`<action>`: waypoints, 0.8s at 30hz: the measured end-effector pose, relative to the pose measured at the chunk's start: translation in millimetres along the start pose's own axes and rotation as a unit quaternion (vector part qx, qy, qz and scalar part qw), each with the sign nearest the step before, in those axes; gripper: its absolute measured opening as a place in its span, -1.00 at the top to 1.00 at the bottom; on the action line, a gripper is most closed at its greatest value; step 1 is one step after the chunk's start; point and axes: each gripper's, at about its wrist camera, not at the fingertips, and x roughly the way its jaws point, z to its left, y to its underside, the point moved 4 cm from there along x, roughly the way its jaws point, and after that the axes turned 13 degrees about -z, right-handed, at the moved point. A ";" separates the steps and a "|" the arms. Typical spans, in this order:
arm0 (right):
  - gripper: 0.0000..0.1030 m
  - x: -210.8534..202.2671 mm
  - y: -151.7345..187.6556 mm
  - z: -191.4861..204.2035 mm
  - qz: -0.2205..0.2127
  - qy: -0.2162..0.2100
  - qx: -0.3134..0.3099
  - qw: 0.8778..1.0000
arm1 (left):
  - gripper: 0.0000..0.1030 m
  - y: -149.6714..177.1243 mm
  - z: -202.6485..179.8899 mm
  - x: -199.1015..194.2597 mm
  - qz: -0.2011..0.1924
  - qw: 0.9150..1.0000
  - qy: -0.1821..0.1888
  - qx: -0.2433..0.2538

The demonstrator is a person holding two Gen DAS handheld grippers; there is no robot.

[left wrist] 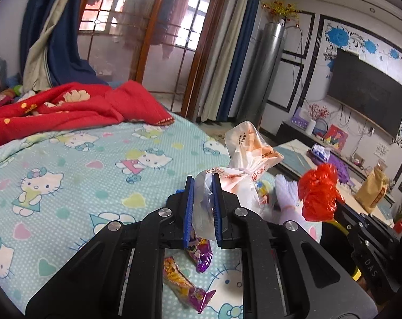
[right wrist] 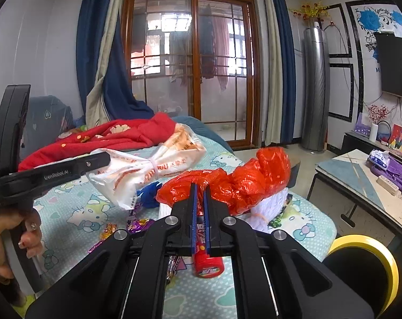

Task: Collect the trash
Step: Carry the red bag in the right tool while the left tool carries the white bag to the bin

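1. The left hand-held gripper (left wrist: 203,186) is clamped on a white plastic bag (left wrist: 243,159) with orange print, held up above the bed (left wrist: 68,164).
2. The right hand-held gripper (right wrist: 200,191) is closed narrowly on a red plastic bag (right wrist: 235,180), also pinching a red wrapper tube (right wrist: 207,263).
3. Purple and orange snack wrappers (left wrist: 190,279) lie on the Hello Kitty bedsheet beneath the left gripper.
4. A red blanket (left wrist: 76,106) lies bunched farther back on the bed.

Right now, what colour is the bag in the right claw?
Red-orange plastic bag, clearest in the right wrist view.
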 end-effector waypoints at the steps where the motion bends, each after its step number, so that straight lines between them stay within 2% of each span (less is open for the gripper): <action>1: 0.91 -2.2 -1.7 -2.1 -0.003 0.002 0.000 1.000 | 0.84 -2.6 -0.8 -2.4 -0.006 1.000 0.001 0.002; 9: 0.91 -19.2 -14.5 -31.2 -0.018 0.037 0.011 0.999 | 0.84 -13.4 -29.2 -8.2 -0.011 0.999 0.037 0.016; 24: 0.91 -55.8 -6.2 -109.0 0.001 0.115 0.062 0.991 | 0.84 11.9 -96.6 1.6 0.022 0.993 0.108 0.047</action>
